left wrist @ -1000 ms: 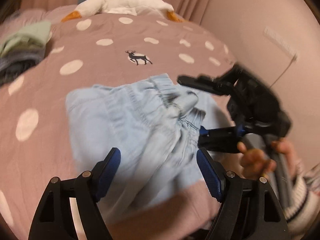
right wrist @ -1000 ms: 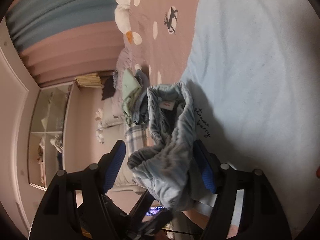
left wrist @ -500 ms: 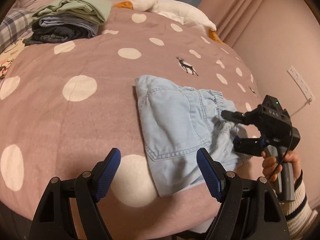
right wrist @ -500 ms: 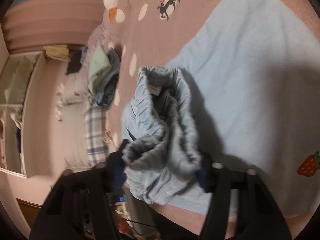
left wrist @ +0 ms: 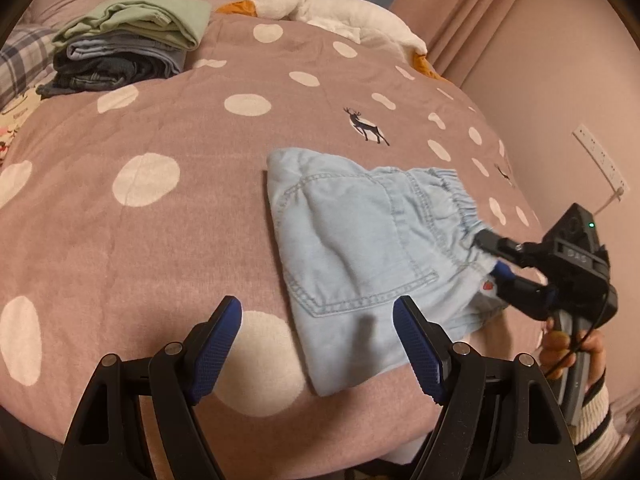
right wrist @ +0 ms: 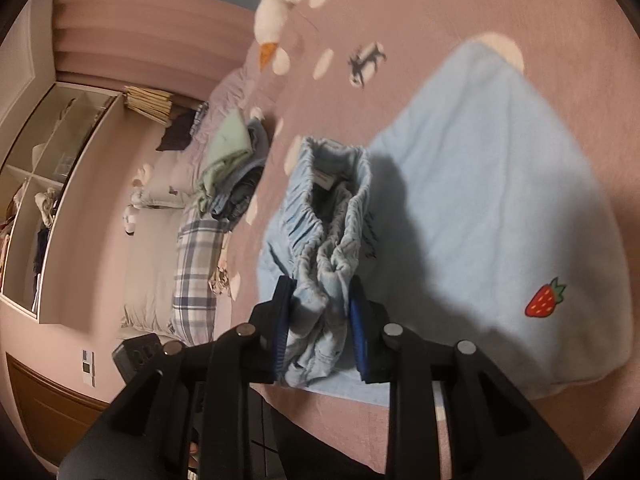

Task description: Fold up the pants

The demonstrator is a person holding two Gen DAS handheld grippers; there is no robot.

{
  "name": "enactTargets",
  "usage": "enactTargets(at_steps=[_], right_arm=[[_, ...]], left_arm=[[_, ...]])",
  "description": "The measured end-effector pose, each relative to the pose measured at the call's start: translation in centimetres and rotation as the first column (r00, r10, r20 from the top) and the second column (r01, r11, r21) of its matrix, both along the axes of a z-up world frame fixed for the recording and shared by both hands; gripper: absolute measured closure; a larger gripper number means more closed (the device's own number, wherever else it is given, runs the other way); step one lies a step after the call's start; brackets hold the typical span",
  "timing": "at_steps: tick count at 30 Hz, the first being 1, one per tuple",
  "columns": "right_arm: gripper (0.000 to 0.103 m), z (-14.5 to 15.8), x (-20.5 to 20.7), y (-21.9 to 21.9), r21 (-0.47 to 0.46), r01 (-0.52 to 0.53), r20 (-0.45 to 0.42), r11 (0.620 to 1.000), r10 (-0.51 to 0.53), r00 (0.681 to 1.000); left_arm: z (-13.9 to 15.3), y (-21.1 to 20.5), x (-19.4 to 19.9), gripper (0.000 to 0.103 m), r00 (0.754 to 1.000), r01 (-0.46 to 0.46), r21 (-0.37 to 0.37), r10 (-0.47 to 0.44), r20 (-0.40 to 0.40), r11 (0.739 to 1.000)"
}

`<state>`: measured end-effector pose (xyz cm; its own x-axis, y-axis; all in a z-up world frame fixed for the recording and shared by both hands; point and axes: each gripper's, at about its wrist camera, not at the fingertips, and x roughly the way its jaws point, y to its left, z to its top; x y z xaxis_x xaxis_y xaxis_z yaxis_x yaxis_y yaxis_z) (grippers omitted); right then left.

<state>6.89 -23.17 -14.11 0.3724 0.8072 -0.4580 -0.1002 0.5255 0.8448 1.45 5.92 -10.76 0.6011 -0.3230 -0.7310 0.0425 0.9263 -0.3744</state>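
The pants (left wrist: 360,248) lie folded on the pink dotted blanket (left wrist: 160,128), pale blue denim with a back pocket facing up and the gathered waistband off toward three o'clock. The left gripper (left wrist: 316,344) hangs just short of them, its jaws spread wide with nothing between; the nearest corner of the cloth sits at about one o'clock from its fingertips, close but not touching.

At the waistband end, the right gripper (right wrist: 320,328) has its blue pads pressed in on a bunched handful of elastic, the fabric squeezed between them and rising up in a ruffled ridge toward twelve o'clock. A small white label shows inside the opening. In the left wrist view that same gripper (left wrist: 490,256) reaches in from four o'clock, held by a hand (left wrist: 572,348) in a striped cuff.

A strawberry patch (right wrist: 544,300) sits on the flat cloth at three o'clock from the right gripper. A stack of folded clothes (left wrist: 128,40) rests well apart at ten o'clock, with a plush goose (left wrist: 332,8) beyond.
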Motion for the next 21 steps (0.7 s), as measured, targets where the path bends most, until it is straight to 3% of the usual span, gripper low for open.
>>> enactTargets(at_steps=[8, 17, 21], right_arm=[[0.077, 2.1, 0.0, -3.7, 0.038, 0.079, 0.063, 0.996, -0.081, 0.995], [0.077, 0.6, -0.8, -7.7, 0.057, 0.177, 0.019, 0.983, -0.178, 0.984], [0.077, -1.2, -0.8, -8.6, -0.009, 0.199, -0.032, 0.98, -0.199, 0.979]], left_arm=[[-0.4, -0.5, 0.3, 0.025, 1.0, 0.01, 0.01, -0.01, -0.015, 1.0], [-0.4, -1.6, 0.9, 0.025, 0.999, 0.038, 0.025, -0.037, -0.026, 0.999], [-0.3, -2.3, 1.7, 0.025, 0.998, 0.055, 0.039, -0.054, -0.025, 0.998]])
